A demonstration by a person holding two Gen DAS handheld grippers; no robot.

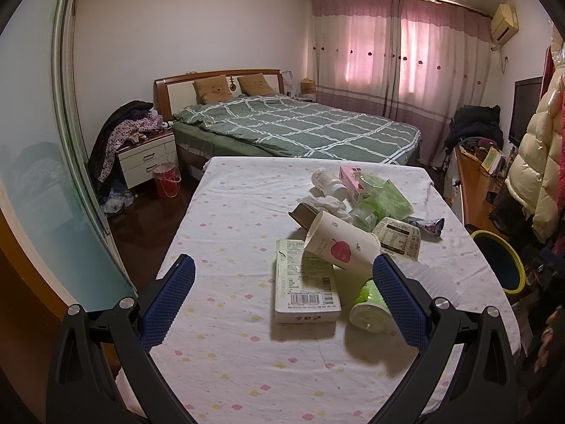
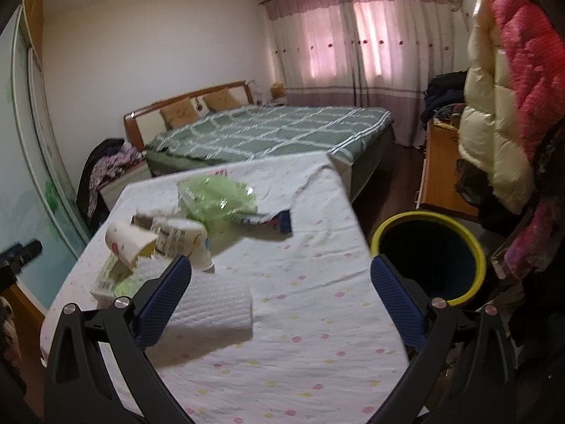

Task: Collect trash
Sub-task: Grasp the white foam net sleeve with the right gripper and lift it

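Observation:
Trash lies heaped on a table with a dotted white cloth (image 1: 226, 233). A flat carton (image 1: 305, 284), a white cup with a red print (image 1: 339, 245) and a small green cup (image 1: 369, 305) lie nearest my left gripper (image 1: 282, 270), which hovers open above the cloth. Behind them lie a white bottle (image 1: 326, 182), a pink box (image 1: 351, 180), green plastic wrapping (image 1: 383, 194) and crumpled tissue (image 1: 326, 205). My right gripper (image 2: 280, 268) is open over the cloth (image 2: 317, 318), with a white padded sheet (image 2: 215, 300) between its fingers and the bin (image 2: 429, 252) just off the table's right edge.
A yellow-rimmed dark bin (image 1: 499, 259) stands beside the table. Beyond the table are a bed with a green checked cover (image 1: 293, 127), a nightstand piled with clothes (image 1: 148, 152) and a red bucket (image 1: 166, 178). Hanging puffy coats (image 2: 501, 113) crowd the right side.

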